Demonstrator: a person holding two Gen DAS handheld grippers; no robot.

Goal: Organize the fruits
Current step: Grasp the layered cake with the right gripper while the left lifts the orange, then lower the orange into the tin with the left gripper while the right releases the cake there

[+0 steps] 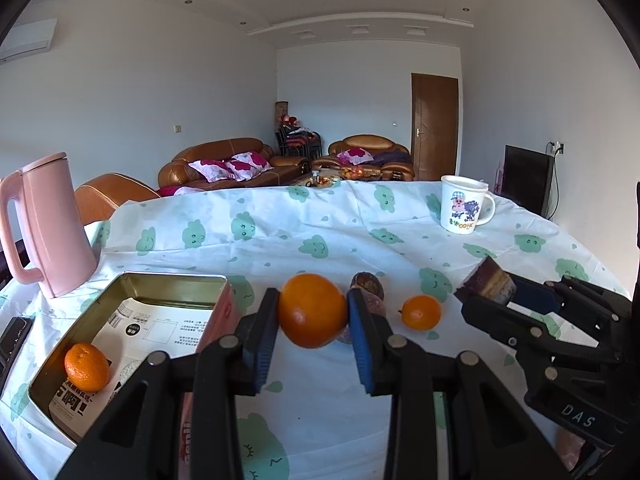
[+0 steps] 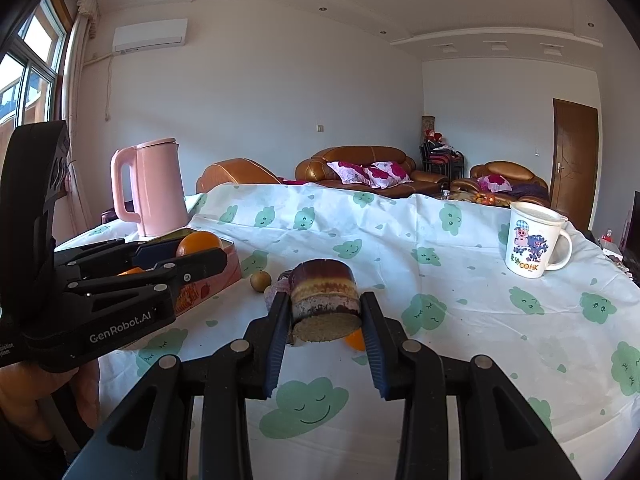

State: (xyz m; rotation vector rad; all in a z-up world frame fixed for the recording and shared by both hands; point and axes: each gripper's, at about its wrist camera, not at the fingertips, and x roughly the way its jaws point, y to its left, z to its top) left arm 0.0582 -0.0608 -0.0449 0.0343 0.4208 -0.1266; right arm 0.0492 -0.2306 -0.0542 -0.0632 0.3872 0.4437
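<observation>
My left gripper (image 1: 313, 312) squeezes a big orange (image 1: 313, 310); my right gripper (image 2: 324, 312) squeezes a cut sugarcane piece (image 2: 323, 300). Next, I think the orange goes into the tin box (image 1: 168, 280) at nine o'clock.

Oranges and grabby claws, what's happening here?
Someone is tidying fruit with two hand-held grippers. The left gripper is clamped on a big orange, lifted beside the open tin box, where one small orange already lies. The right gripper grips a cut, layered chunk. Another small orange waits on the tablecloth.
</observation>
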